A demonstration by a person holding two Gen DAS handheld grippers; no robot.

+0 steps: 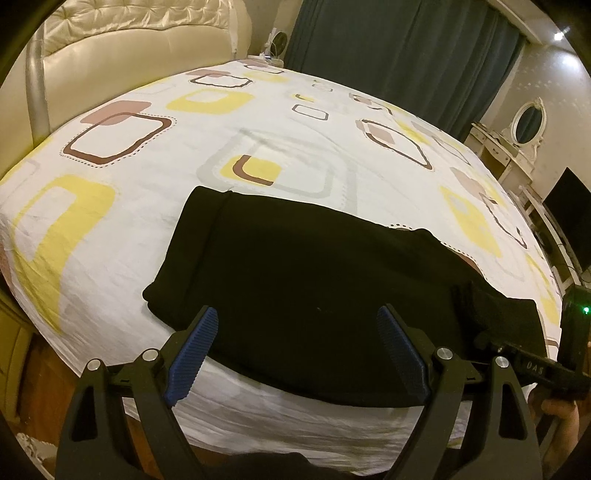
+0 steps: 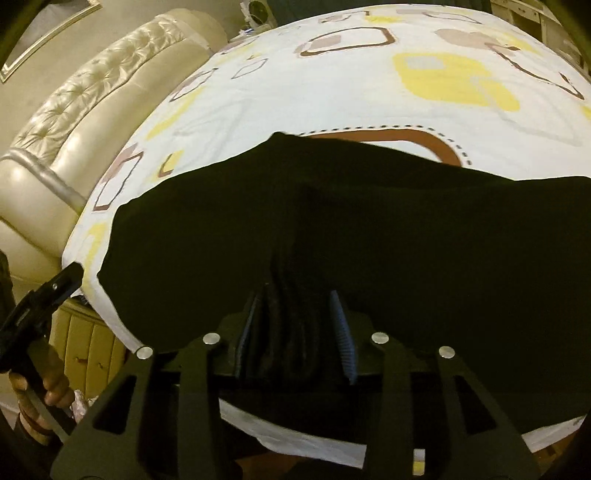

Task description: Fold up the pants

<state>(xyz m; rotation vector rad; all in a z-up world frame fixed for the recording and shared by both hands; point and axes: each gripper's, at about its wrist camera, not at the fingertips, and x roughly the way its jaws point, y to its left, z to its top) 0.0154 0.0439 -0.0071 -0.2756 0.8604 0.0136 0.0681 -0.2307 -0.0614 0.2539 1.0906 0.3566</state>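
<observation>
The black pants [image 1: 295, 295] are laid across the near edge of the bed, on a white bedsheet [image 1: 184, 122] printed with yellow and brown squares. They are already gathered into a thick, elongated bundle, so at least one fold can be judged done. The long axis runs left to right across the near edge, with a neat folded end at the left and a looser, ridged end at the right.

The left gripper [image 1: 295, 354] is held over the near edge of the bundle, around its middle to left part, with its blue pads spread wide on either side of the cloth; nothing is pinched, so it is released. The right gripper [image 2: 295, 332] is set down at the right end of the bundle, where a bunched, ridged fold of black cloth stands between its pads. The jaws are part-way apart there, and a gap shows beside the right pad, so that fold is judged to lie loose between them and not clamped.

The next fold is likely to be made along the long axis, one end being carried over the other. The right hand is nearer the loose right end, the left hand nearer the tidy left end. A cream tufted headboard [image 1: 129, 33] is seen beyond the far left of the bed.
</observation>
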